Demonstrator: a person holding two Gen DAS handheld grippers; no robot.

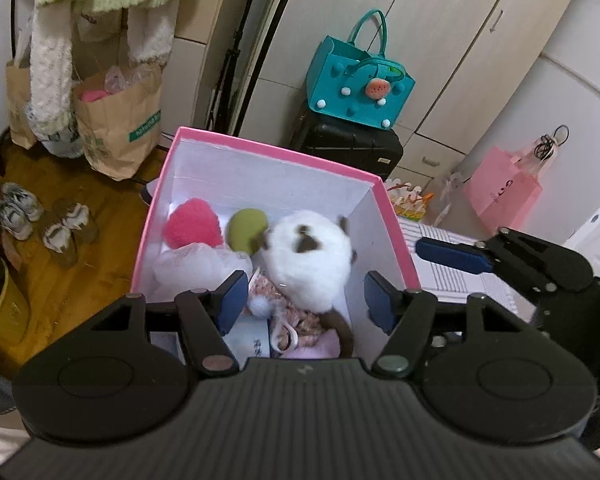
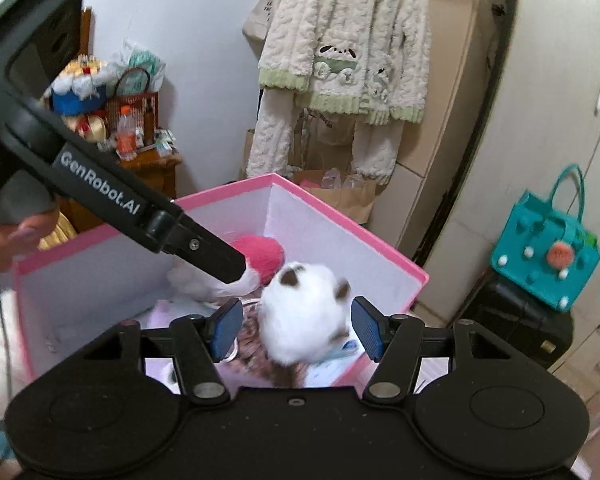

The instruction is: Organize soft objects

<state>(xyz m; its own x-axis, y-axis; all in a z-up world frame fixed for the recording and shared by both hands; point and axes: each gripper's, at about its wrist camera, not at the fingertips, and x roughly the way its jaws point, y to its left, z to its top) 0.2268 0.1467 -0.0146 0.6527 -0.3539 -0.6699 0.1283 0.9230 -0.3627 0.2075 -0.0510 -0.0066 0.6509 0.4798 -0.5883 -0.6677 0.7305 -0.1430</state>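
Two hand-held grippers hover over an open pink box (image 1: 278,152) of soft toys. The left gripper (image 1: 300,300), fingers apart and gripping nothing, points down into the box; the right gripper (image 2: 296,328), fingers likewise apart and empty, frames the white plush cat (image 2: 306,320) from above. The cat, blurred, lies inside the box at about 3 o'clock of its floor in the left wrist view. Beyond it, toward 11 o'clock, sit a green ball (image 1: 247,229) and a pink pompom (image 1: 194,222), with a white fluffy toy (image 1: 198,266) just beside them. Farther back, at 1 o'clock, a teal handbag (image 1: 358,80) rests on a black suitcase (image 1: 350,148).
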